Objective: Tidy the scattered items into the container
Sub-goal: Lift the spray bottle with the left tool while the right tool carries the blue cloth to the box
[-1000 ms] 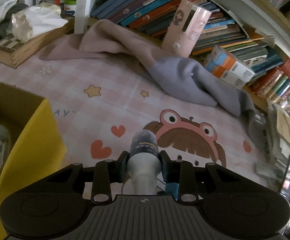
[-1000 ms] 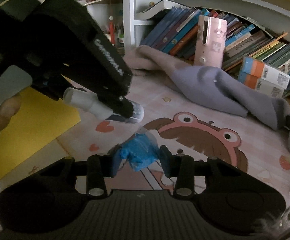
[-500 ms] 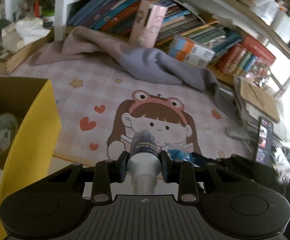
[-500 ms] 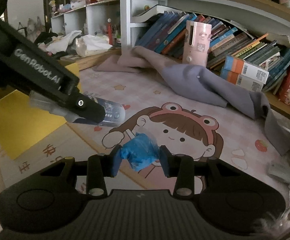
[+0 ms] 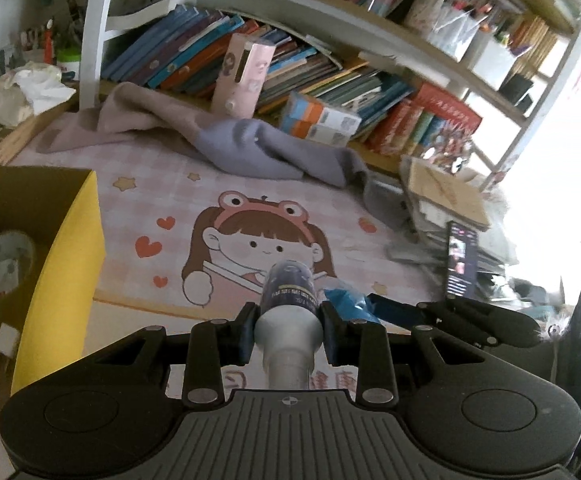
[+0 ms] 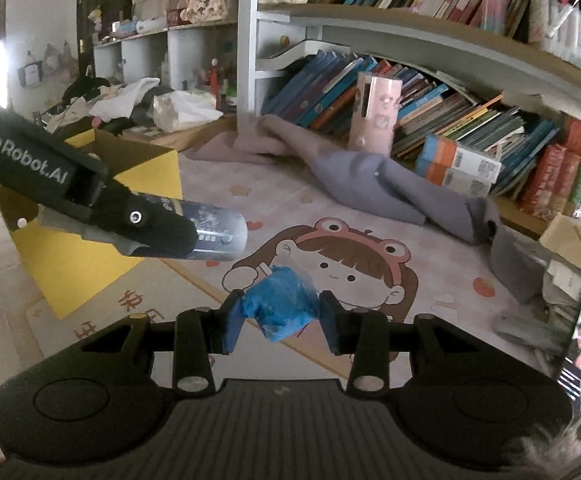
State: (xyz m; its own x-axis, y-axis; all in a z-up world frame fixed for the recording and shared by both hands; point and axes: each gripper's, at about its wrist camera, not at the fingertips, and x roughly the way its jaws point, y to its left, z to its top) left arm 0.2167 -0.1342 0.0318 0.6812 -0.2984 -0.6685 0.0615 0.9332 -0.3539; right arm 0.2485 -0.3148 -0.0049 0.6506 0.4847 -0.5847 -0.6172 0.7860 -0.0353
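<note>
My left gripper (image 5: 286,328) is shut on a grey bottle with a dark label (image 5: 288,300) and holds it above the cartoon mat. The bottle also shows in the right wrist view (image 6: 214,230), level, right of the yellow box. My right gripper (image 6: 280,322) is shut on a crumpled blue bag (image 6: 282,304); that bag also shows in the left wrist view (image 5: 346,306), just right of the bottle. The yellow cardboard box (image 5: 70,248) stands open at the left with several items inside, and it also shows in the right wrist view (image 6: 150,168).
A grey-purple cloth (image 5: 250,148) lies across the far side of the mat (image 5: 178,200). A pink box (image 5: 242,76) and an orange-blue carton (image 5: 322,120) lean against the bookshelf. A paper stack and a phone (image 5: 460,258) sit at the right.
Both grippers have risen and pulled back from the mat with their loads. The view now takes in more of the shelf, and the yellow box sits nearer at the left.
</note>
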